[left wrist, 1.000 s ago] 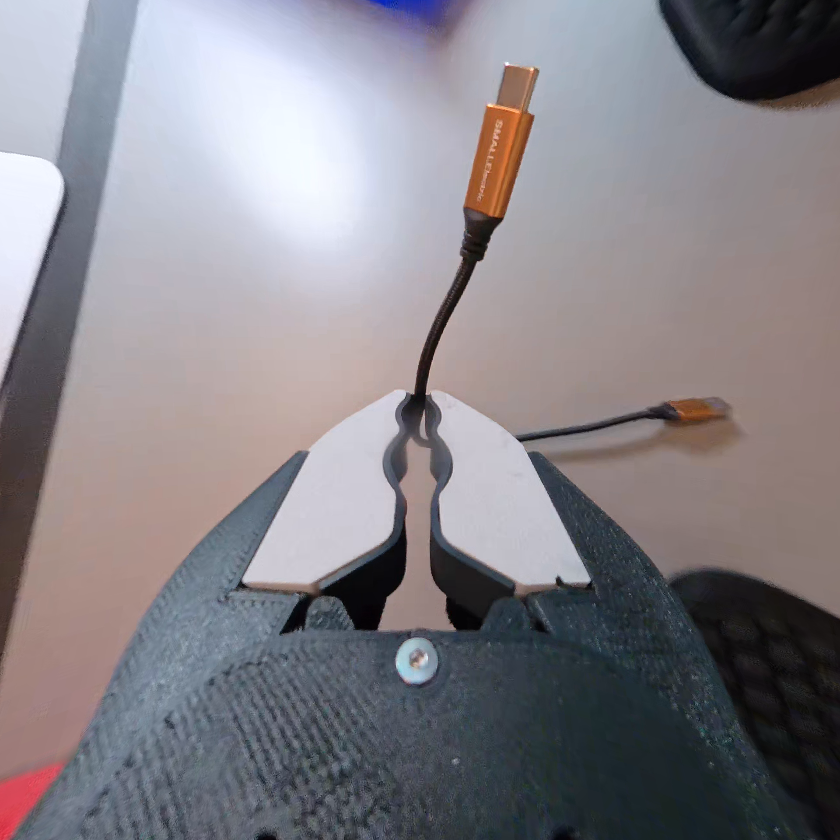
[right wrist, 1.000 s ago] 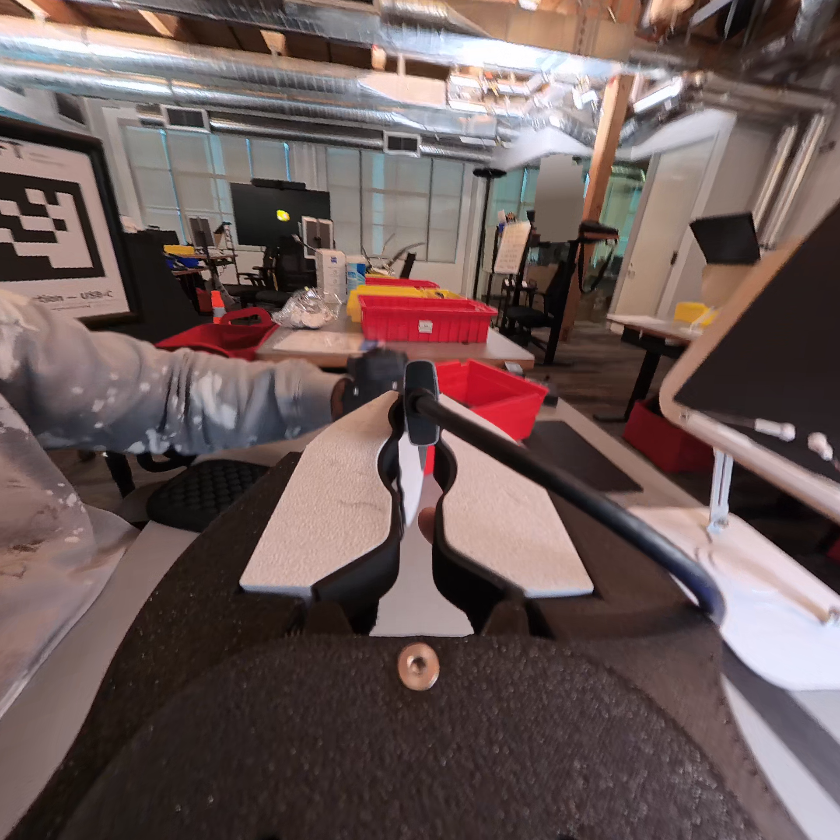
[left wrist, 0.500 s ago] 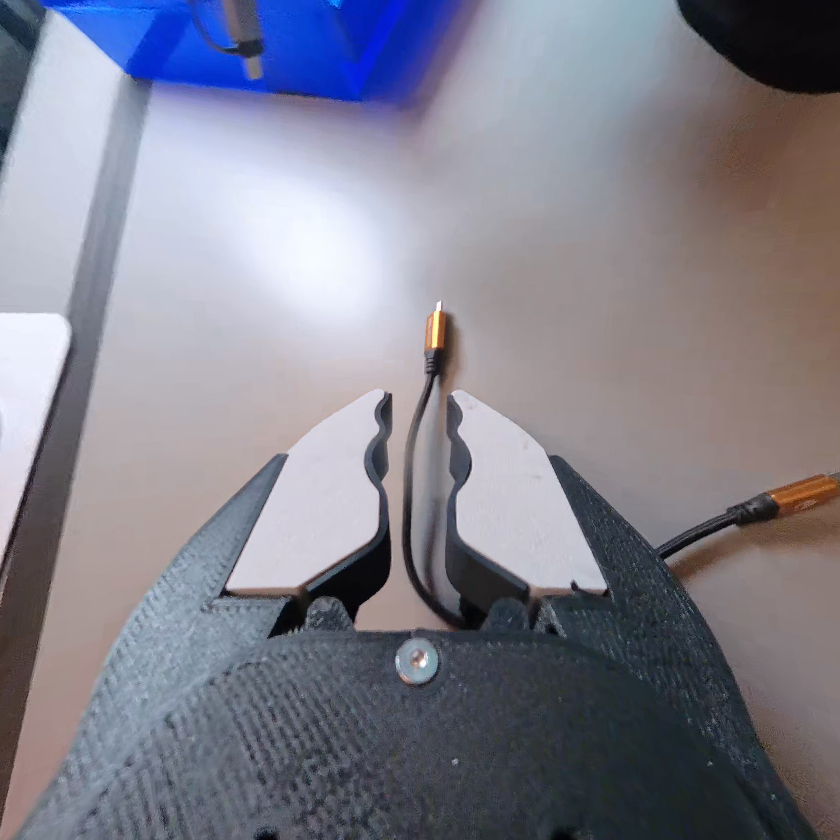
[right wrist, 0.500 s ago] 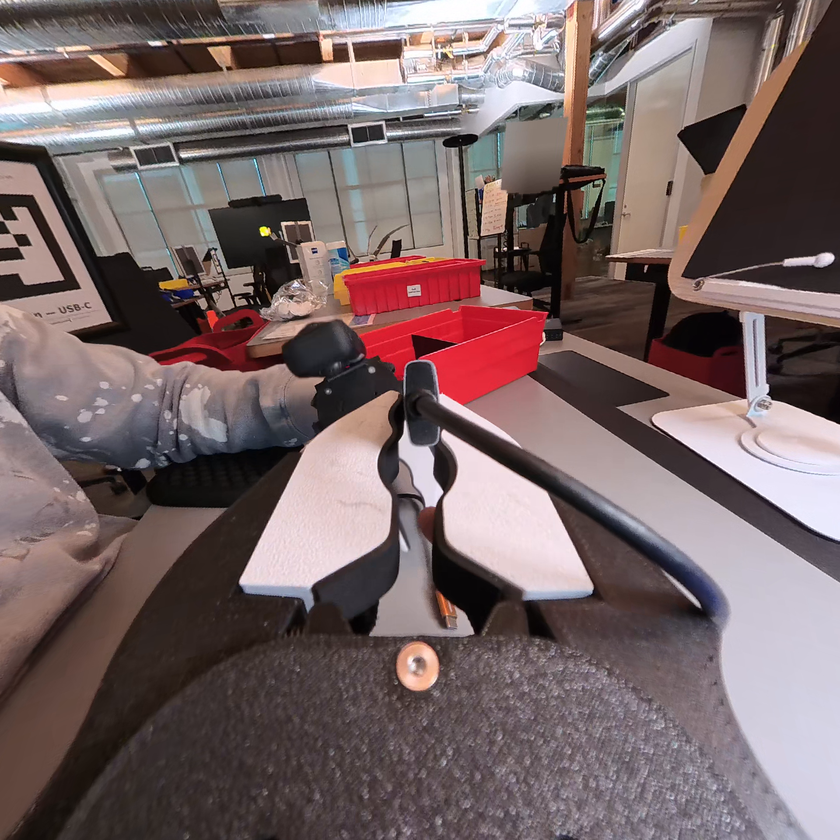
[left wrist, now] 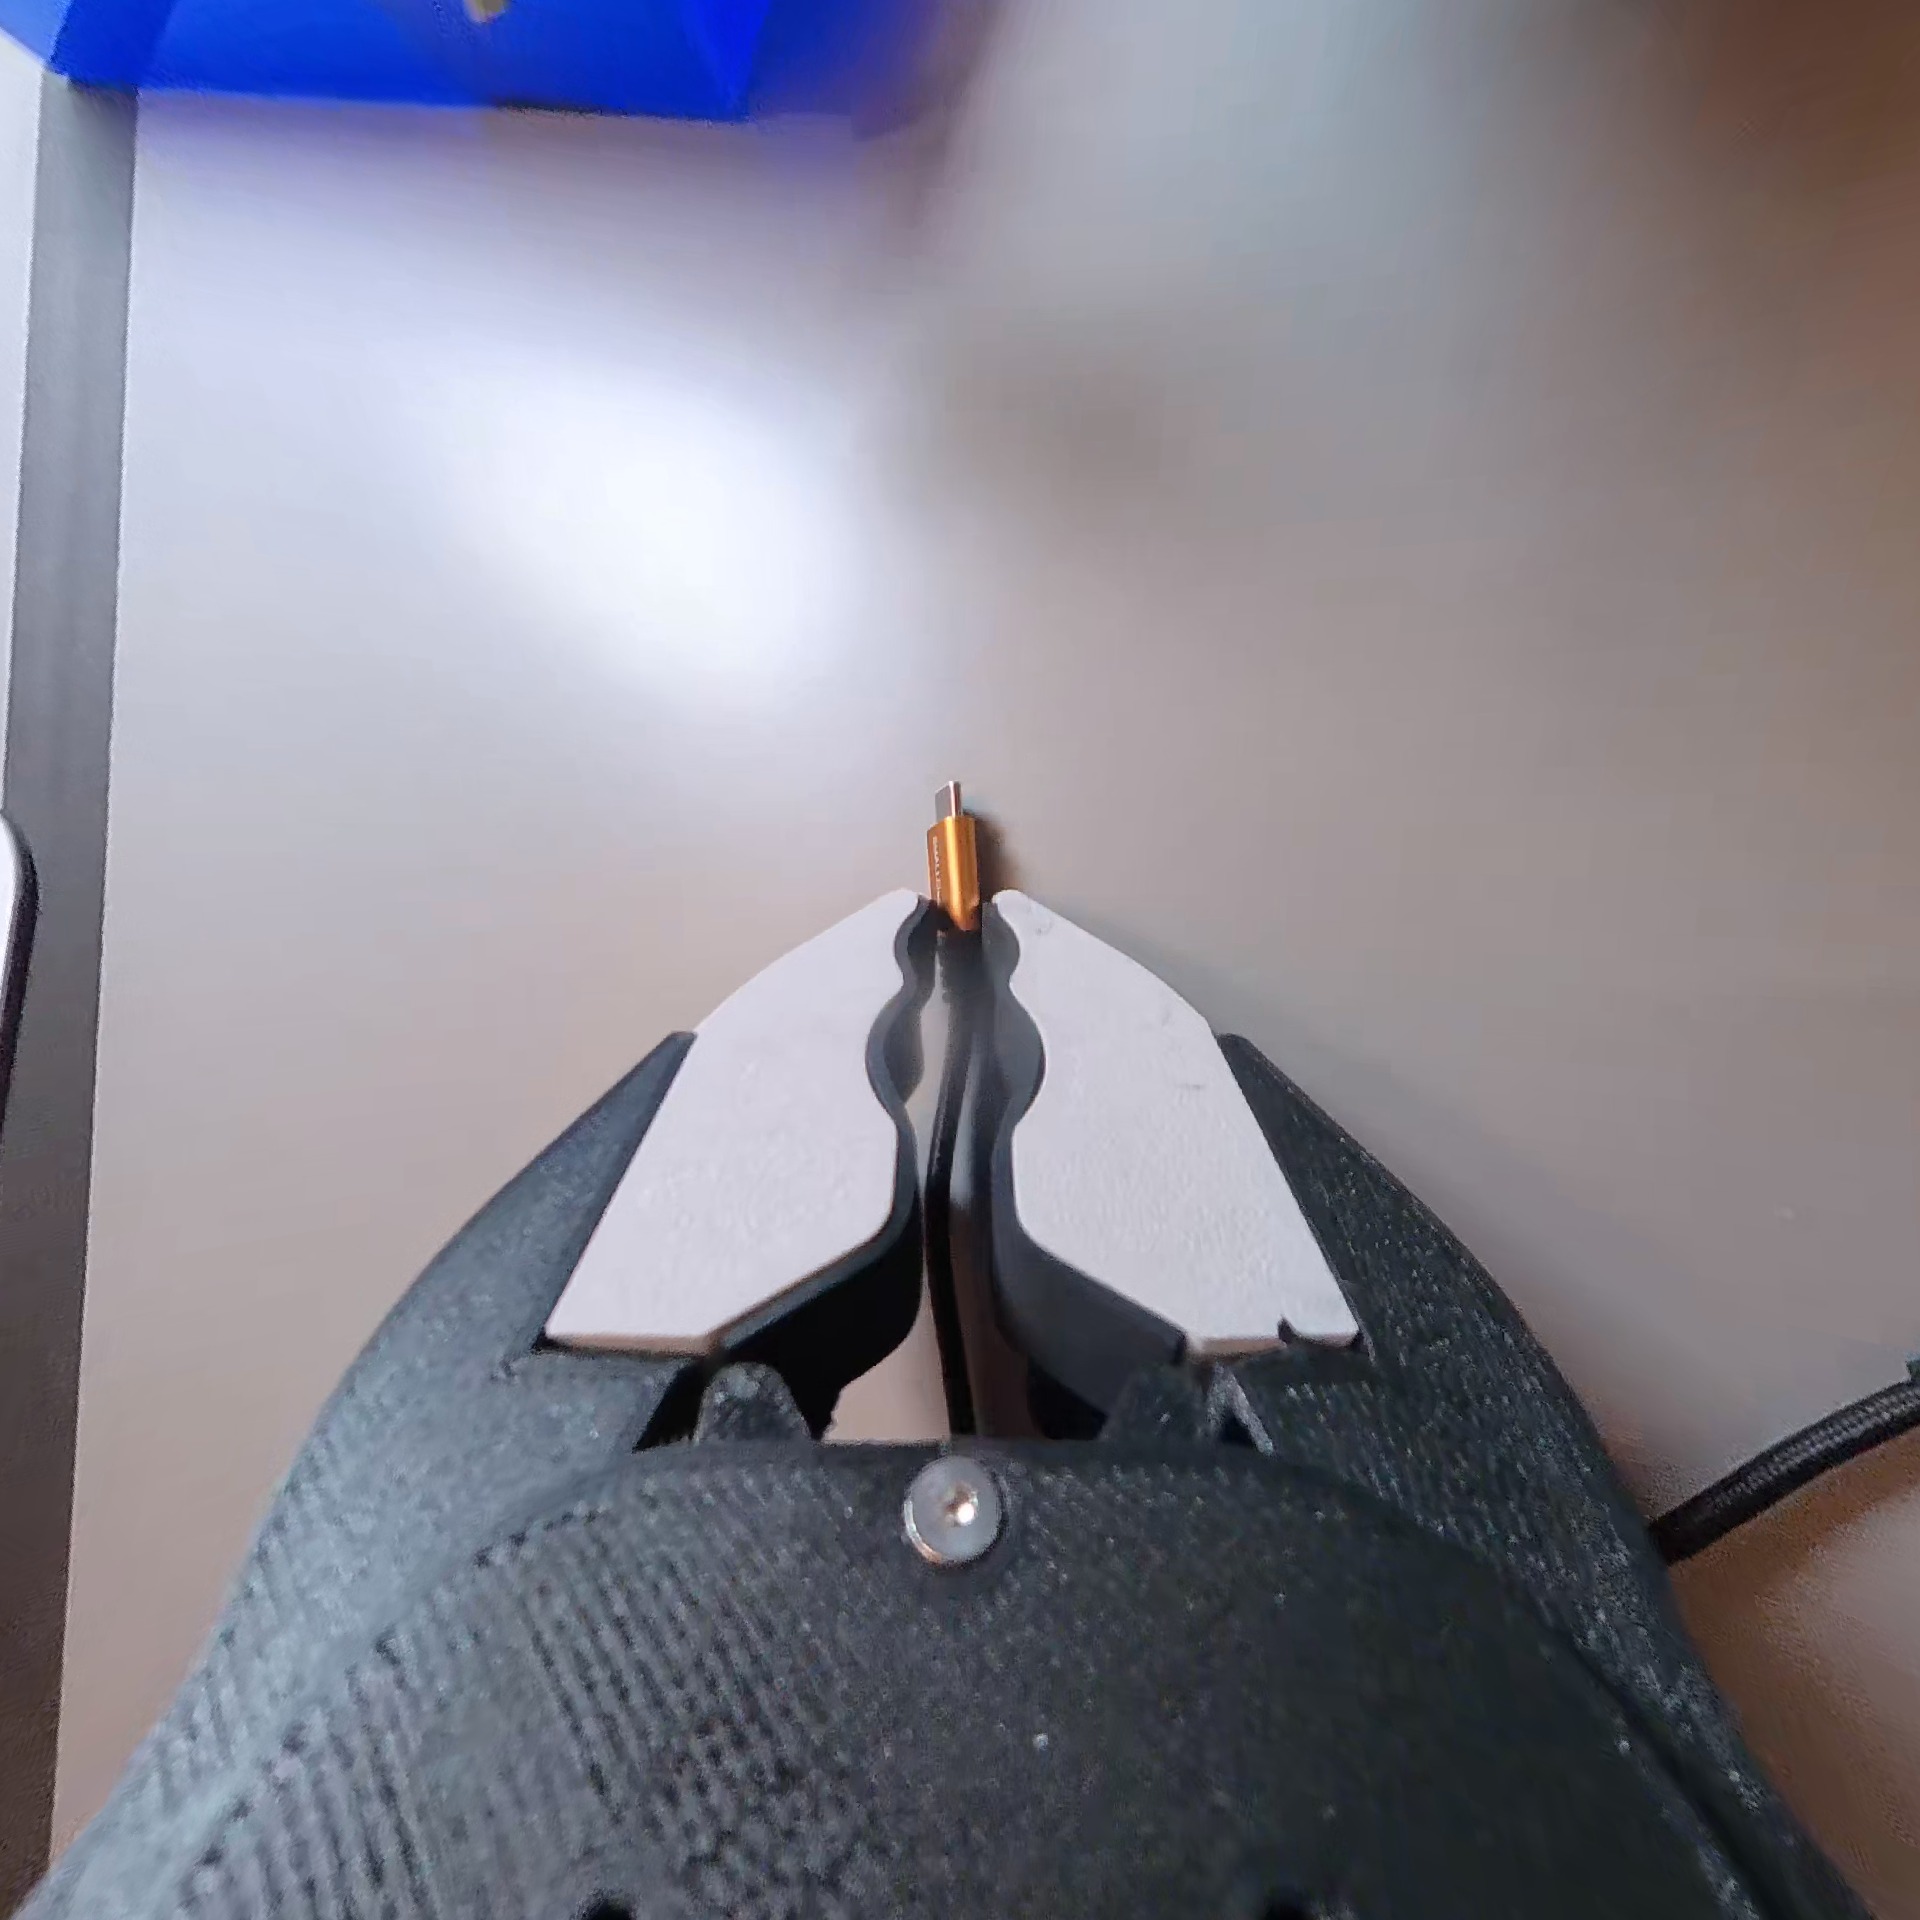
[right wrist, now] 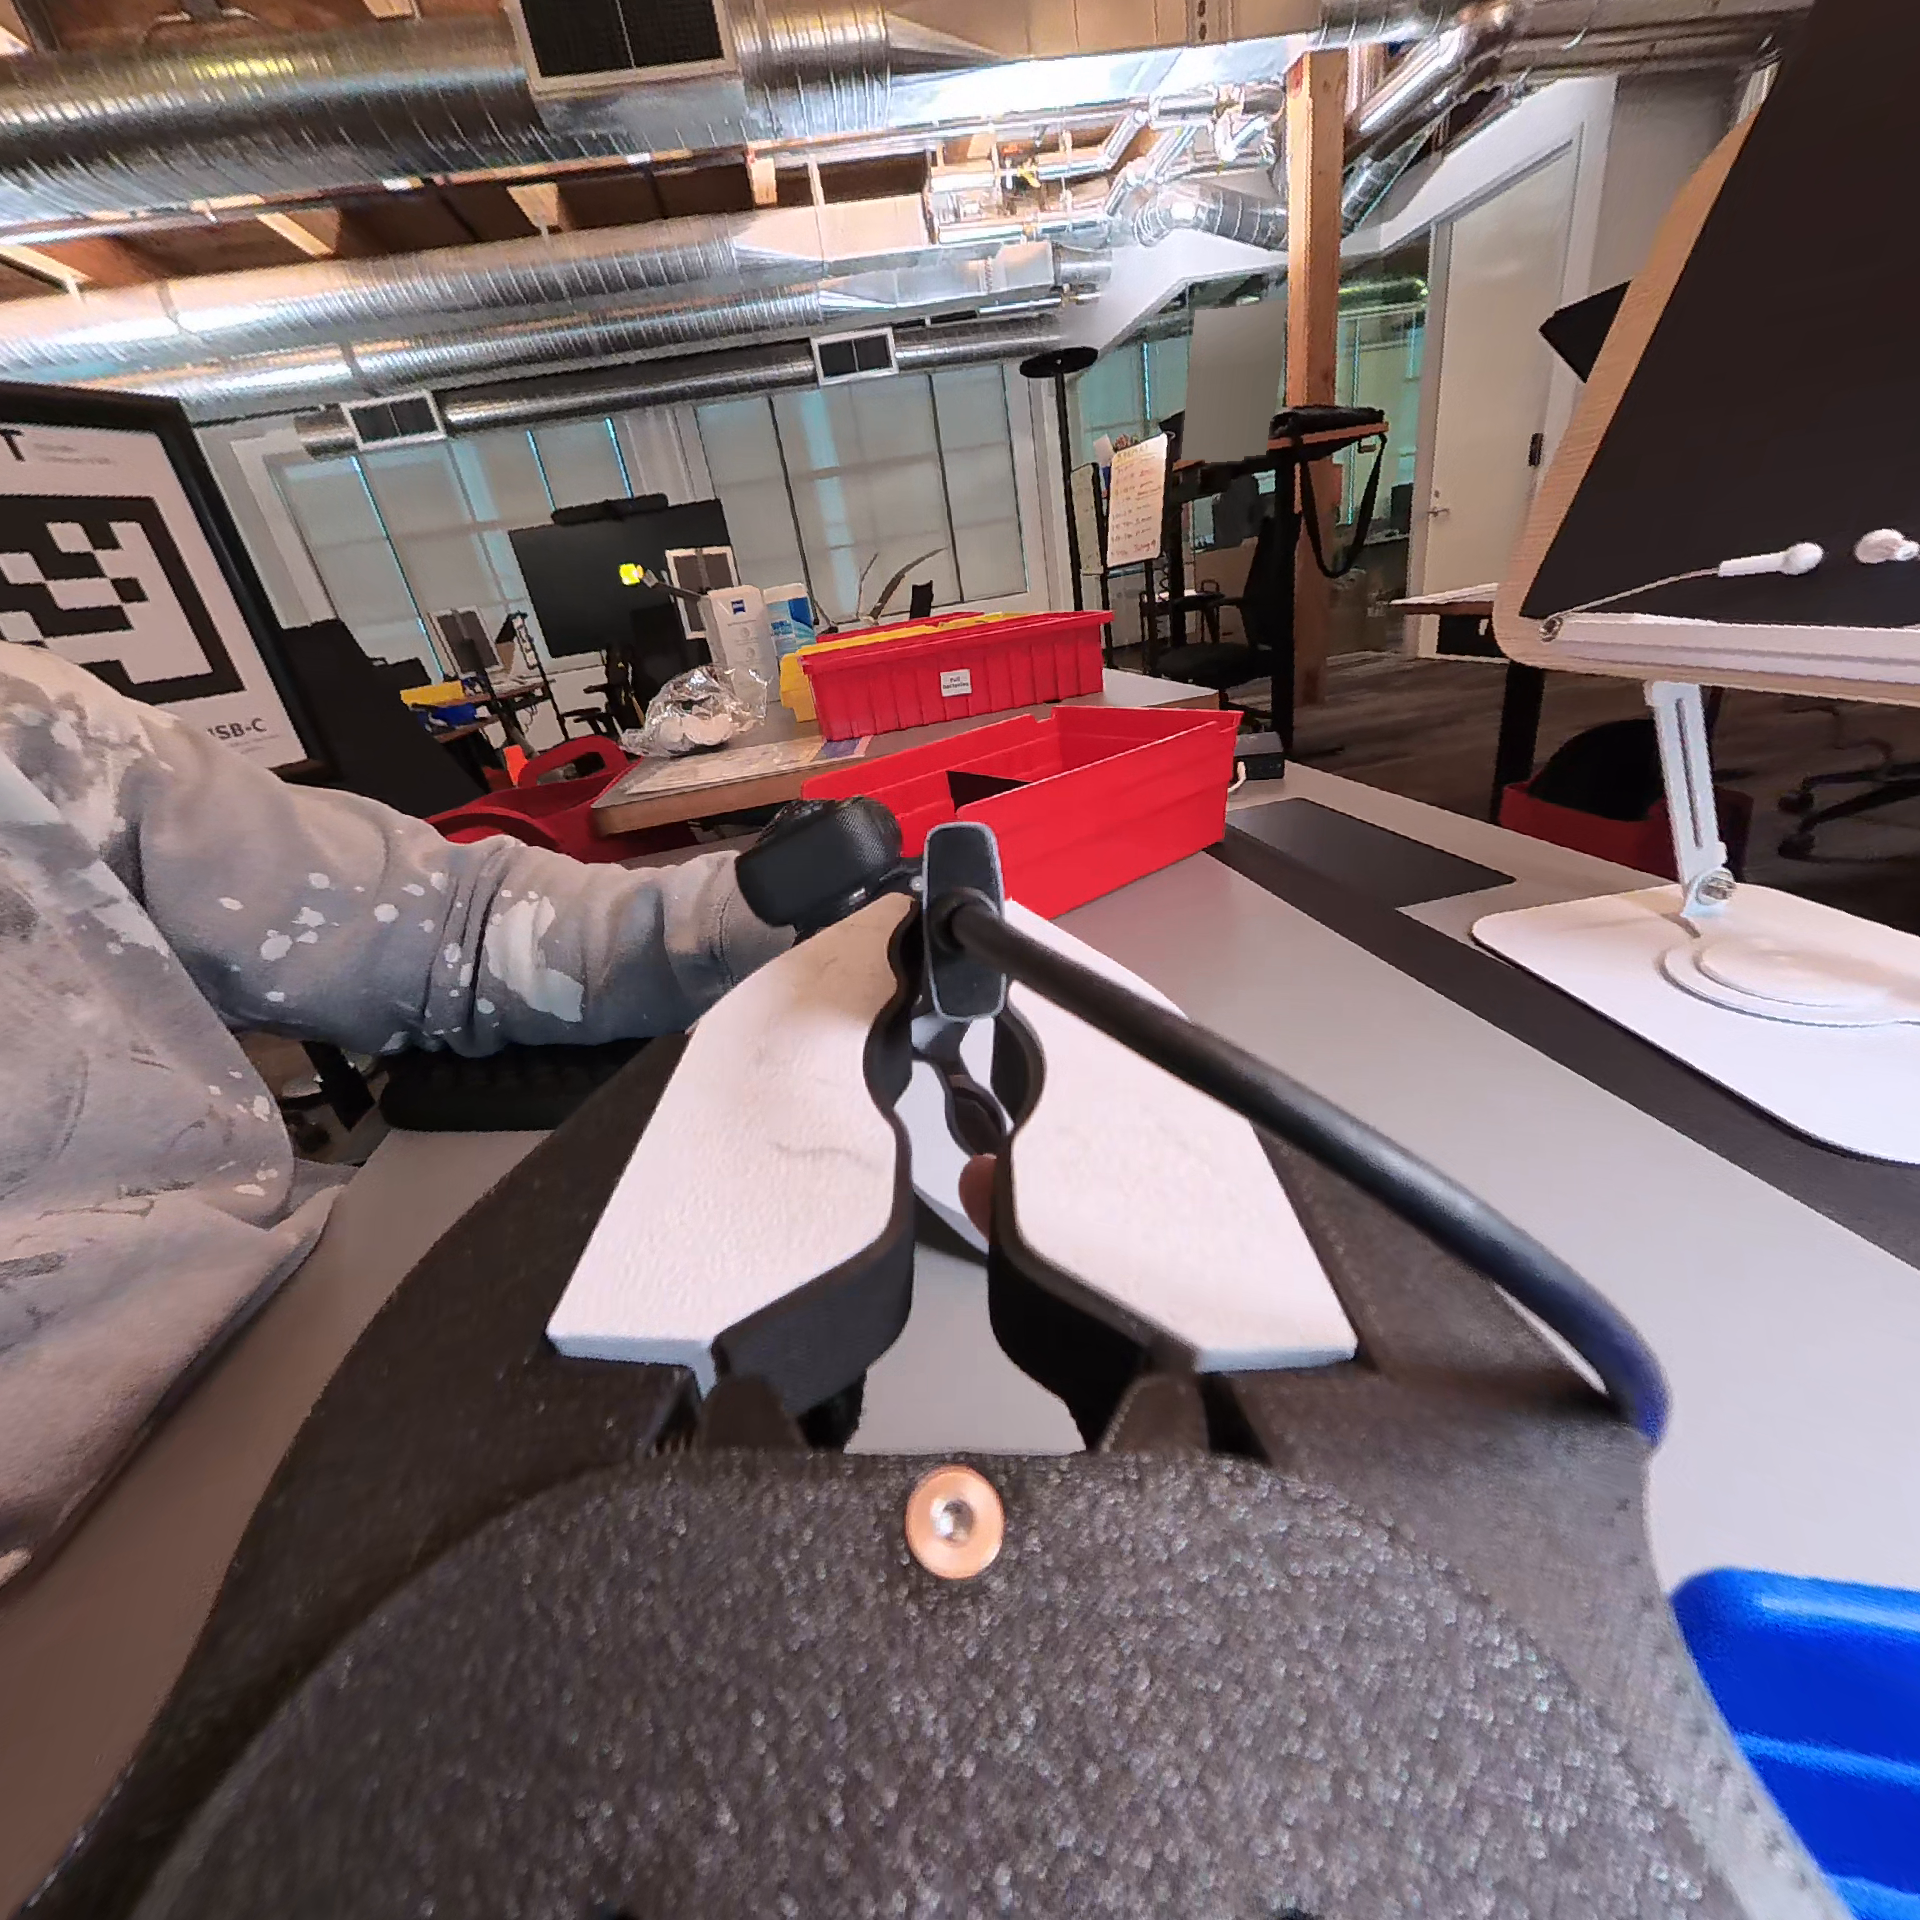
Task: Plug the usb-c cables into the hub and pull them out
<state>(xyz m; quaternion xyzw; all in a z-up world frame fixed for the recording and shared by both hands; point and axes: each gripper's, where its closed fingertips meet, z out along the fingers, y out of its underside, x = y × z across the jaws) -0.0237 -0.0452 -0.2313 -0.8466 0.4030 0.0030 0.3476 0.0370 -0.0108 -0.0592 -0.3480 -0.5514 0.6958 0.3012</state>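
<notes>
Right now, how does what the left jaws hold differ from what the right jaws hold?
The orange usb-c plug is slim and metallic orange; the hub is a broader black, grey-edged block. The plug's thin cable runs back between the left jaws; the hub's thick cable arcs out rightward over the right jaws. Both sit pinched at the jaw tips.

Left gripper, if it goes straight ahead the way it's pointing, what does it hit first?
The orange plug already sits between the left gripper fingertips. Beyond it lies only bare table, then probably the blue bin at the far edge, though depth is unclear.
</notes>
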